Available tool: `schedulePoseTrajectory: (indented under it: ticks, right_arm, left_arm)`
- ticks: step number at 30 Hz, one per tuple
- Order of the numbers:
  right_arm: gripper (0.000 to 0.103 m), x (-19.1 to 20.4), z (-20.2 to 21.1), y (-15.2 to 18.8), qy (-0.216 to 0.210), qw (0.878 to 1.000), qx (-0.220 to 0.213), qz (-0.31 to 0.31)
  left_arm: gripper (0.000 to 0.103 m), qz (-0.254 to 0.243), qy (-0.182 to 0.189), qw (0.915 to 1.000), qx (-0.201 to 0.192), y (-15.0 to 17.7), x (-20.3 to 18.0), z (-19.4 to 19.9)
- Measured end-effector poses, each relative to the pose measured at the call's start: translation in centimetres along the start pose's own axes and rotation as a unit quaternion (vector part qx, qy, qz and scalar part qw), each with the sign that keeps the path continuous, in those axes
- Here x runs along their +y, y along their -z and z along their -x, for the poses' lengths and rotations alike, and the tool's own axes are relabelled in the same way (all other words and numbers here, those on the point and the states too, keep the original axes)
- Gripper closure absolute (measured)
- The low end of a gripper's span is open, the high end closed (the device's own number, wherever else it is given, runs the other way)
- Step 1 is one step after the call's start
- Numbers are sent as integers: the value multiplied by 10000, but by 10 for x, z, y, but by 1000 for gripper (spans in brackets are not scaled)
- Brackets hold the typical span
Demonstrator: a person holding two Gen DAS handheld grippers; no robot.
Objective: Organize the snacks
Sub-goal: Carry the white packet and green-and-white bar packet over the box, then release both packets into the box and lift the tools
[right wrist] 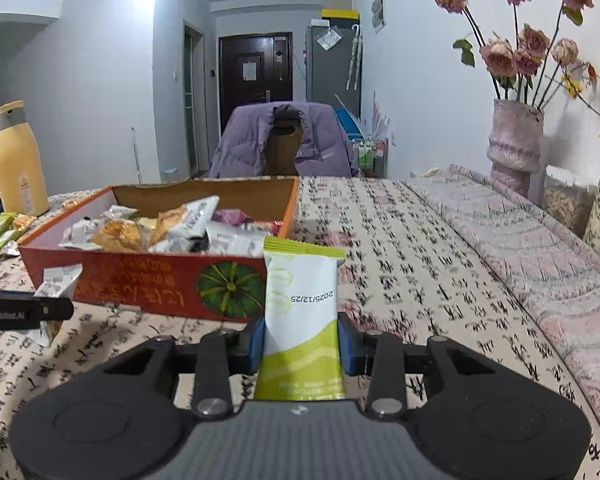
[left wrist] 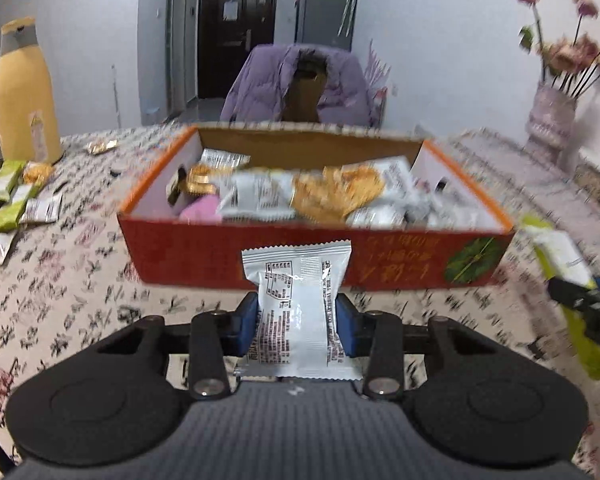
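Observation:
My left gripper (left wrist: 297, 322) is shut on a silver snack packet (left wrist: 296, 304), held upright just in front of the red cardboard box (left wrist: 204, 256). The box holds several wrapped snacks (left wrist: 332, 194). My right gripper (right wrist: 300, 340) is shut on a green-and-white snack packet (right wrist: 300, 296), also upright, near the box's (right wrist: 148, 284) right front corner. In the right wrist view the left gripper's finger (right wrist: 24, 308) and its silver packet (right wrist: 58, 282) show at the left edge. The green packet (left wrist: 560, 256) appears at the right edge of the left wrist view.
Loose snacks (left wrist: 12, 200) lie on the patterned tablecloth (left wrist: 80, 280) left of the box, beside a yellow bottle (left wrist: 22, 92). Vases of dried flowers (right wrist: 514, 140) stand at the table's right side. A chair with a purple jacket (right wrist: 280, 140) sits behind the table.

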State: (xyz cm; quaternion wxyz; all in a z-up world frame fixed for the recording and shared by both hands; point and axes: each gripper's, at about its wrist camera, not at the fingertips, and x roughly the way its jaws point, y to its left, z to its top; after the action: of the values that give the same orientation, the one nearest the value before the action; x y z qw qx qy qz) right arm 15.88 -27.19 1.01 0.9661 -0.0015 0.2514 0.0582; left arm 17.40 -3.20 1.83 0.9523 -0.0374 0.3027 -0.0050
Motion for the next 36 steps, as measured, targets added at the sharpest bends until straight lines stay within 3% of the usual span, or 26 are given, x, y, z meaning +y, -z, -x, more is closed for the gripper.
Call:
schedulePoseTrajectory:
  ticks: [11, 23, 30, 36]
  right_arm:
    - [68, 31, -14, -51, -204, 9987, -374, 288]
    - [68, 64, -70, -105, -332, 9975, -485, 381]
    - [68, 73, -101, -105, -332, 9979, -500, 260]
    - [66, 69, -123, -90, -450, 9985, -257, 196]
  left_arm:
    - [62, -2, -74, 9981, -604, -56, 10, 8]
    - [62, 71, -152, 9965, -820, -104, 21, -33]
    - [62, 268, -198, 9962, -808, -109, 31, -63]
    - [60, 288, -295, 9971, -638, -97, 39, -83]
